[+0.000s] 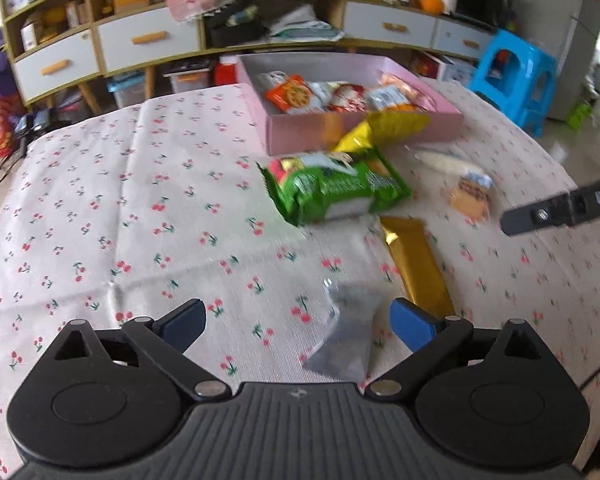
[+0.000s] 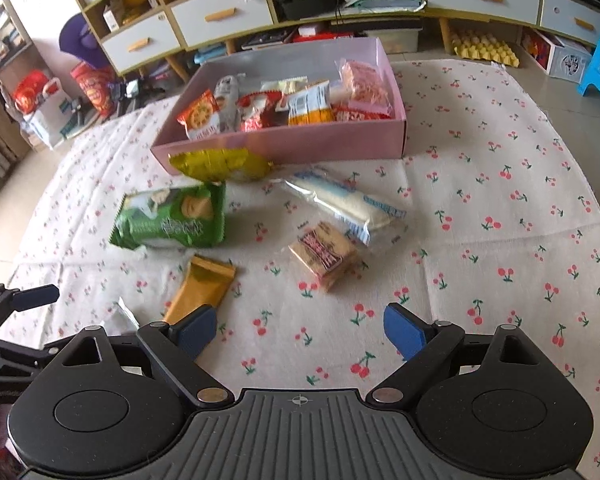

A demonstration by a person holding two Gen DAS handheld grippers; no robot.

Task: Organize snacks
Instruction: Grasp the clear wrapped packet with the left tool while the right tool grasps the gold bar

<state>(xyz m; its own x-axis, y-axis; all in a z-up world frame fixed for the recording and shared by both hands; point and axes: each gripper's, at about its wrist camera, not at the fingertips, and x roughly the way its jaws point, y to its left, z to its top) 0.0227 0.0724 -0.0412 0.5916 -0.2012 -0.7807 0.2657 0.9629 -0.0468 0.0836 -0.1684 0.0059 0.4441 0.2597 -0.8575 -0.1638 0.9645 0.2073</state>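
A pink box (image 1: 300, 130) (image 2: 280, 146) at the far side of the cherry-print cloth holds several snack packets. Loose on the cloth lie a yellow bag (image 2: 220, 165), a green biscuit pack (image 1: 336, 186) (image 2: 172, 216), a gold bar packet (image 1: 418, 264) (image 2: 202, 290), a white clear-wrapped bar (image 2: 348, 200), a small cracker pack (image 2: 324, 256) and a small grey sachet (image 1: 346, 336). My left gripper (image 1: 298, 320) is open, with the grey sachet lying between its fingers. My right gripper (image 2: 300, 330) is open and empty, short of the cracker pack.
A sideboard with drawers and cluttered shelves (image 2: 260, 8) runs along the back. A blue plastic stool (image 1: 516, 76) stands at the right beyond the table. Bags and boxes (image 2: 48, 100) sit on the floor at the left.
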